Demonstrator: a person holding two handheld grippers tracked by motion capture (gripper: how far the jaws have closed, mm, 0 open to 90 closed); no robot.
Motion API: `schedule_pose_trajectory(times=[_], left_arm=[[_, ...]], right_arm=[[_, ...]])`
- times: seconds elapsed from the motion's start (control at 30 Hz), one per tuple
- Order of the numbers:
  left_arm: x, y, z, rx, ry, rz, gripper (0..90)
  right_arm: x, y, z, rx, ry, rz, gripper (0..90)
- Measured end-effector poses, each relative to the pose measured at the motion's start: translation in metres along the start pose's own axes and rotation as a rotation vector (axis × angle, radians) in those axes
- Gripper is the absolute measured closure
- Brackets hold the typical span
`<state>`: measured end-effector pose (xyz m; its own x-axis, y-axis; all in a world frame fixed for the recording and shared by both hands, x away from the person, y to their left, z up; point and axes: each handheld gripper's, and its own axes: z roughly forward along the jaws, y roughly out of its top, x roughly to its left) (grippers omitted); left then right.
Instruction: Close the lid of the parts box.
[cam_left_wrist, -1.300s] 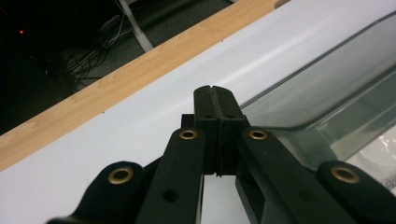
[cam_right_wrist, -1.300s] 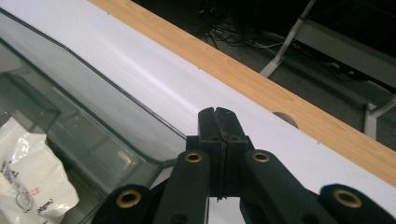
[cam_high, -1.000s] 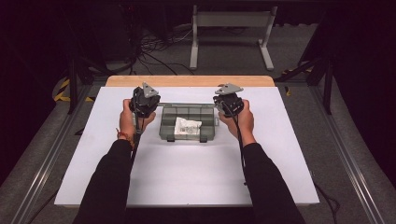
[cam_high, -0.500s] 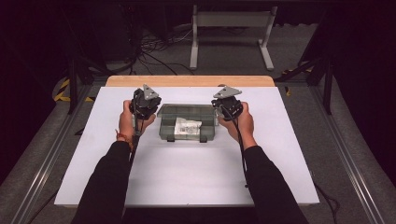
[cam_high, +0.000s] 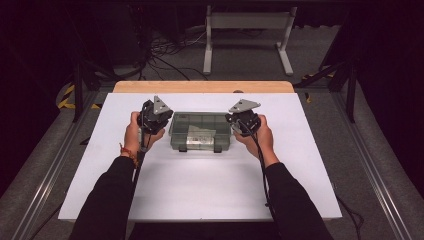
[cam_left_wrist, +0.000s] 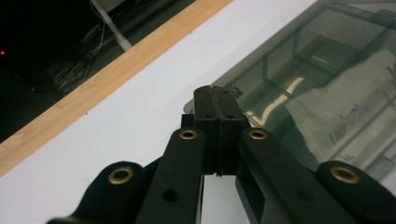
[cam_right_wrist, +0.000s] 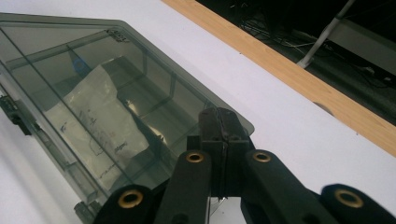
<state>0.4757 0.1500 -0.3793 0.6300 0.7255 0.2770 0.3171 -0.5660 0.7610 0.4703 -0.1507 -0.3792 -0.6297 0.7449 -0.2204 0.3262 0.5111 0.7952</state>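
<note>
A smoky translucent compartment box (cam_high: 192, 122) lies with its lid closed on the white tabletop (cam_high: 200, 195), and a white paper bag (cam_high: 201, 135) is inside it. My left gripper (cam_high: 161, 119) is at the box's left end, shut with nothing between its pads. In the left gripper view its tips (cam_left_wrist: 215, 93) sit at a corner of the box (cam_left_wrist: 327, 70). My right gripper (cam_high: 239, 120) is at the right end, also shut and empty. Its tips (cam_right_wrist: 219, 116) lie over a lid corner of the box (cam_right_wrist: 93, 70), above the bag (cam_right_wrist: 98, 126). Whether either gripper touches the box I cannot tell.
Two dark latches (cam_high: 183, 148) are on the box's near side. A wooden strip (cam_high: 200, 86) runs along the table's far edge. Behind it are a dark floor with cables and a white stand (cam_high: 247, 35). Metal rails (cam_high: 370, 175) flank the table.
Both grippers have edged slightly nearer to the person, still at the two ends of the box. The box has not moved.
</note>
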Motion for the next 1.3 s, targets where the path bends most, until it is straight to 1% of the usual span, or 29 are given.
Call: schedule_pose_trajectory(times=[0.03, 0.07, 0.1, 0.13, 0.17, 0.23, 0.27, 0.3, 0.33, 0.37, 0.43, 0.47, 0.53, 0.63, 0.67, 0.7, 0.73, 0.77, 0.8, 0.83, 0.87, 1.07, 1.1, 1.13, 1.2, 1.3], left_arm=[[-0.001, -0.001, -0.001, -0.004, -0.013, -0.005, 89.8], [-0.002, -0.002, -0.002, -0.005, -0.015, 0.006, 89.8], [-0.003, -0.004, -0.003, -0.005, -0.015, 0.013, 89.8], [-0.004, -0.005, -0.005, -0.010, -0.026, 0.017, 89.8], [-0.005, -0.005, -0.006, -0.009, -0.026, 0.022, 89.8], [-0.006, -0.007, -0.008, -0.011, -0.039, 0.020, 89.8], [-0.007, -0.008, -0.009, -0.017, -0.037, 0.025, 89.8], [-0.008, -0.010, -0.009, -0.018, -0.050, 0.023, 89.8], [-0.010, -0.013, -0.011, -0.021, -0.051, 0.027, 89.8], [-0.010, -0.014, -0.012, -0.023, -0.061, 0.029, 89.8], [-0.012, -0.017, -0.013, -0.027, -0.066, 0.030, 89.8], [-0.011, -0.018, -0.014, -0.027, -0.068, 0.036, 89.8], [-0.012, -0.020, -0.014, -0.028, -0.064, 0.032, 89.8], [-0.013, -0.024, -0.012, -0.018, -0.063, 0.036, 89.7], [-0.013, -0.025, -0.012, -0.014, -0.055, 0.033, 89.8], [-0.015, -0.027, -0.010, -0.011, -0.060, 0.024, 89.8], [-0.015, -0.027, -0.010, -0.013, -0.053, 0.031, 89.7], [-0.015, -0.028, -0.010, -0.015, -0.058, 0.031, 89.7], [-0.016, -0.029, -0.009, -0.013, -0.064, 0.023, 89.7], [-0.016, -0.029, -0.009, -0.013, -0.064, 0.023, 89.7], [-0.017, -0.029, -0.008, -0.010, -0.062, 0.035, 89.7], [-0.023, -0.037, -0.002, -0.003, -0.078, 0.030, 89.7], [-0.023, -0.038, -0.001, -0.003, -0.074, 0.030, 89.6], [-0.024, -0.039, 0.000, -0.006, -0.085, 0.022, 89.7], [-0.025, -0.040, 0.001, -0.001, -0.080, 0.029, 89.7], [-0.026, -0.042, 0.003, -0.001, -0.089, 0.024, 89.6]], right_arm=[[0.000, -0.001, -0.001, -0.001, 0.012, 0.002, 90.0], [0.001, -0.002, -0.002, -0.003, 0.022, 0.003, 90.0], [0.002, -0.003, -0.002, -0.002, 0.023, -0.001, 90.0], [0.003, -0.005, -0.003, 0.003, 0.025, -0.006, 90.0], [0.004, -0.006, -0.004, 0.001, 0.033, -0.003, 90.0], [0.005, -0.007, -0.005, -0.003, 0.042, -0.006, 90.0], [0.005, -0.007, -0.006, -0.003, 0.046, -0.005, 90.0], [0.006, -0.008, -0.008, -0.009, 0.053, -0.004, 90.0], [0.007, -0.009, -0.009, -0.014, 0.061, -0.006, 90.0], [0.008, -0.010, -0.010, -0.013, 0.062, -0.010, 90.0], [0.010, -0.011, -0.010, -0.008, 0.073, -0.013, 90.0], [0.012, -0.012, -0.010, -0.003, 0.073, -0.017, 90.0], [0.012, -0.013, -0.010, -0.002, 0.073, -0.019, 90.0], [0.015, -0.015, -0.009, 0.008, 0.086, -0.019, 90.0], [0.017, -0.017, -0.008, 0.012, 0.096, -0.017, 90.0], [0.018, -0.018, -0.007, 0.016, 0.094, -0.020, 90.0], [0.018, -0.019, -0.007, 0.021, 0.095, -0.023, 90.0], [0.019, -0.020, -0.007, 0.022, 0.095, -0.020, 90.0], [0.019, -0.021, -0.007, 0.021, 0.100, -0.019, 90.0], [0.019, -0.022, -0.006, 0.025, 0.101, -0.022, 90.0], [0.020, -0.024, -0.005, 0.034, 0.096, -0.024, 90.0], [0.022, -0.030, -0.004, 0.030, 0.111, -0.013, 90.0], [0.021, -0.032, -0.004, 0.034, 0.114, -0.011, 90.0], [0.021, -0.033, -0.003, 0.036, 0.114, -0.012, 90.0], [0.022, -0.034, -0.002, 0.036, 0.116, -0.012, 90.0], [0.023, -0.036, 0.000, 0.041, 0.116, -0.006, 90.0]])
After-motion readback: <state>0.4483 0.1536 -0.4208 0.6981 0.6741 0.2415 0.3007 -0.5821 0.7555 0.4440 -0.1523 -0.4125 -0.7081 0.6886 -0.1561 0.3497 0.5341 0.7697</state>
